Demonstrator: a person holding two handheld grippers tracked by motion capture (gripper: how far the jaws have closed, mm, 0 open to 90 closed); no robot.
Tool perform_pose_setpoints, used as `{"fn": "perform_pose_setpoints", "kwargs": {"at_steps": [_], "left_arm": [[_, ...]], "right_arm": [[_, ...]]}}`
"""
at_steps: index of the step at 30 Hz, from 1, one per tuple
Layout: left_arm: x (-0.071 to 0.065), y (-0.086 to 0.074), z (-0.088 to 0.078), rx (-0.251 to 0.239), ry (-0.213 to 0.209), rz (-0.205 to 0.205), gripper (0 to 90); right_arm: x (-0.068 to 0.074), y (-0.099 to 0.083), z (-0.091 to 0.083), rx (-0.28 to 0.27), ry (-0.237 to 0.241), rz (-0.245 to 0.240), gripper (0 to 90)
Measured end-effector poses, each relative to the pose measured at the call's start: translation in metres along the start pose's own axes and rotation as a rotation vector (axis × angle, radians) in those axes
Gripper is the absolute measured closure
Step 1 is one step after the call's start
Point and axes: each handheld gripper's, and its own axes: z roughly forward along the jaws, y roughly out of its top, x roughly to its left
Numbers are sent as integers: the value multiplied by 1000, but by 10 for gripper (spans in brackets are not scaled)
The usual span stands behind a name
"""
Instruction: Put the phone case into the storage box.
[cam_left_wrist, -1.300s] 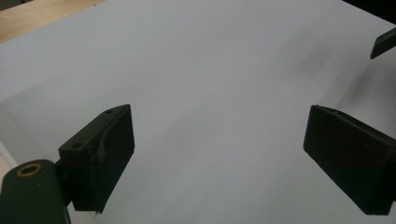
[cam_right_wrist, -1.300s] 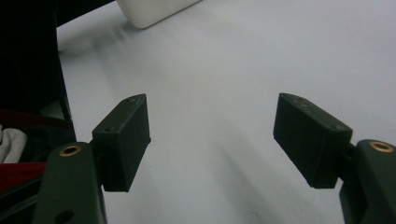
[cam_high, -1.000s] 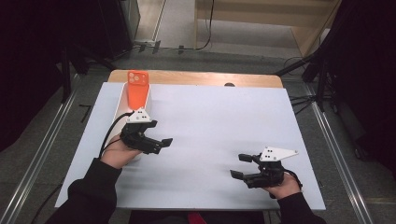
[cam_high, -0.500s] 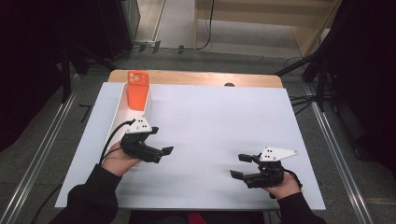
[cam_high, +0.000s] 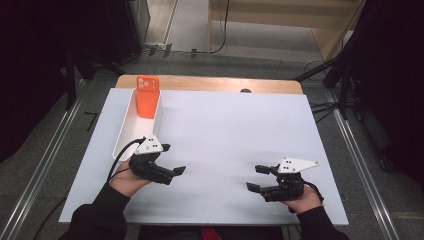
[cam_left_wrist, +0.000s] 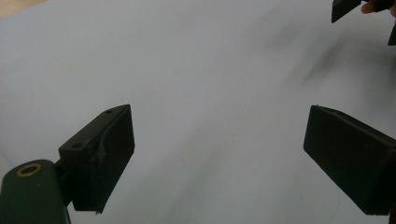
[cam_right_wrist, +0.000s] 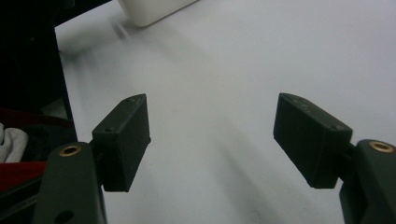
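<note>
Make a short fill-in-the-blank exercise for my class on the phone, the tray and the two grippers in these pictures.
1. The phone leaning in the white tray is ____ in colour.
2. The tray lies at the table's ____ edge in the high view.
3. The left gripper and the right gripper both have ____ jaws with nothing between them.
4. The gripper nearer the tray is the ____ one.

Missing words: orange; left; open; left

Right gripper: two black block-shaped jaws standing wide apart, nothing between them, over the plain white table surface. Brass-coloured rivets on the jaw arms. Corner of a white plastic tray at top. Dark area and red fabric at left edge.
</note>
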Motion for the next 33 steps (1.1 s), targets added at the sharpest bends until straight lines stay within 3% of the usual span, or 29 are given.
{"fn": "perform_pose_setpoints", "kwargs": {"at_steps": [13,20,33], "left_arm": [[-9,-9,-3,-7,-12,-4,89],[-12,-17,3,17,-9,24,89],[-13,-23,2,16,-3,37,89]], "right_arm": [[0,0,0,5,1,1,260],[0,0,1,8,5,0,260],[0,0,1,9,12,2,260]]}}
